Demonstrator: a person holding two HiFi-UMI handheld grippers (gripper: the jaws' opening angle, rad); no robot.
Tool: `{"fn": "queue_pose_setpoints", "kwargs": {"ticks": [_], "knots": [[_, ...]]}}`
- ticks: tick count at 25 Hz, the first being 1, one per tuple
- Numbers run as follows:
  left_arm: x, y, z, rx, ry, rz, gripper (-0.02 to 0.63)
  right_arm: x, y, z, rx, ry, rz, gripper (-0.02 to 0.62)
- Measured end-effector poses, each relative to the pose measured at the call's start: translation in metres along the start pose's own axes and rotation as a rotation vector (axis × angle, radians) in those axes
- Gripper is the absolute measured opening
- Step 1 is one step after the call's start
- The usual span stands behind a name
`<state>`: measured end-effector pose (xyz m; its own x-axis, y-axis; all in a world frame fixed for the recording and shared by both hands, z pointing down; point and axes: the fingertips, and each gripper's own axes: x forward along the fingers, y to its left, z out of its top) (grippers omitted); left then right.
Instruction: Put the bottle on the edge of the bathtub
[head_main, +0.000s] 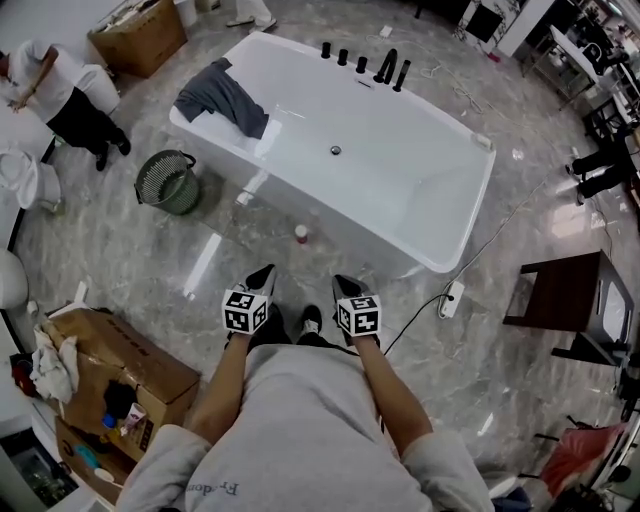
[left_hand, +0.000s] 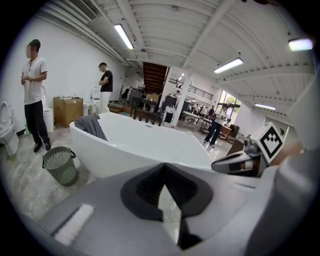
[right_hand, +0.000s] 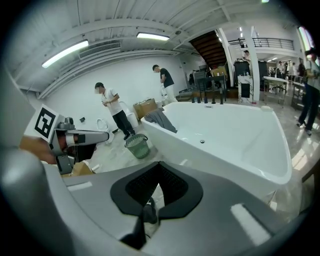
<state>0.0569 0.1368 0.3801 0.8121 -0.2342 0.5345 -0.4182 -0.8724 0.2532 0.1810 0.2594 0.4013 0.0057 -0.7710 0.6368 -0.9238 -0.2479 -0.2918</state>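
A small white bottle (head_main: 301, 234) with a reddish cap stands on the marble floor, just in front of the near wall of the white bathtub (head_main: 488, 160). My left gripper (head_main: 266, 272) and right gripper (head_main: 343, 283) are held side by side above the floor, a short way behind the bottle and pointing toward the tub. Both are shut with nothing between their jaws. In the left gripper view the closed left gripper (left_hand: 163, 167) faces the tub (left_hand: 130, 145), and the right gripper (left_hand: 220, 166) shows beside it. The right gripper view shows the shut right gripper (right_hand: 159, 165) and the left gripper (right_hand: 102, 136).
A grey cloth (head_main: 222, 95) hangs over the tub's left end and black taps (head_main: 365, 65) line its far rim. A green mesh bin (head_main: 167, 182) stands left of the tub. Cardboard boxes (head_main: 115, 365), a power strip (head_main: 449, 298) and a dark stand (head_main: 565, 300) flank me. A person (head_main: 50, 85) stands far left.
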Motion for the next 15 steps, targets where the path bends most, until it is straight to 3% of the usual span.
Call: {"fn": "queue_pose_setpoints", "kwargs": {"ticks": [15], "knots": [[0.0045, -0.0092, -0.0078, 0.02, 0.038, -0.006, 0.058, -0.0016, -0.0036, 0.0038, -0.025, -0.002, 0.013, 0.002]]}}
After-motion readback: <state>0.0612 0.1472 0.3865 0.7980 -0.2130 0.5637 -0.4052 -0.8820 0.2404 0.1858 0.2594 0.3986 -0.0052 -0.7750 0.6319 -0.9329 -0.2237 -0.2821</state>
